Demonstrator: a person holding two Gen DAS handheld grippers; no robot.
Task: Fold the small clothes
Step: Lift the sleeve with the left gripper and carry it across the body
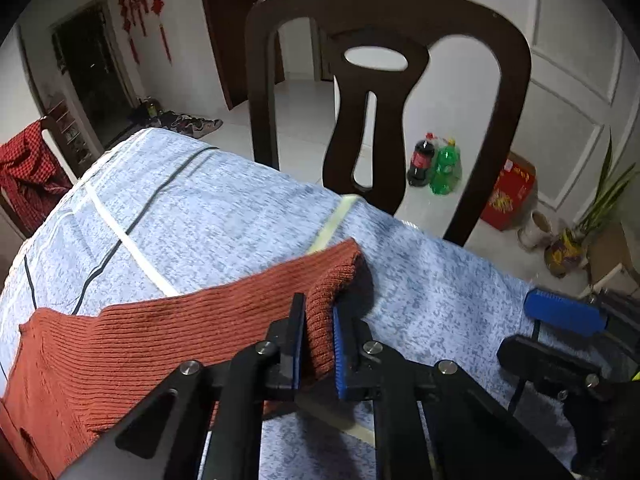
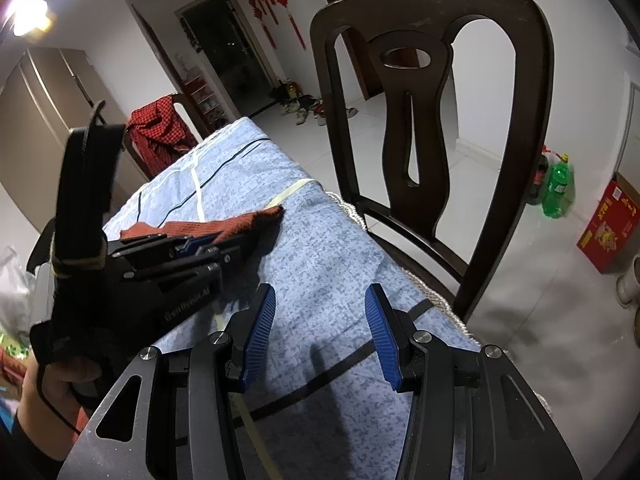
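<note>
- your left gripper is clenched on a fold of the sweater, its pads pinching the rust-red knit.
- the sweater lies on the blue cloth of the table, its far end near the edge by the chair.
- your right gripper is released, jaws wide apart over bare cloth, nothing between them, near the chair-side edge.

Indoor artificial light, fairly dim and cool. In the right wrist view ceiling lamps flare at far left — blown-out glare with haze around them. The gripper's soft shadow falls on the near cloth. Both fisheye views bend strongly and darken to black at the corners; the chair back is slightly smeared.
</note>
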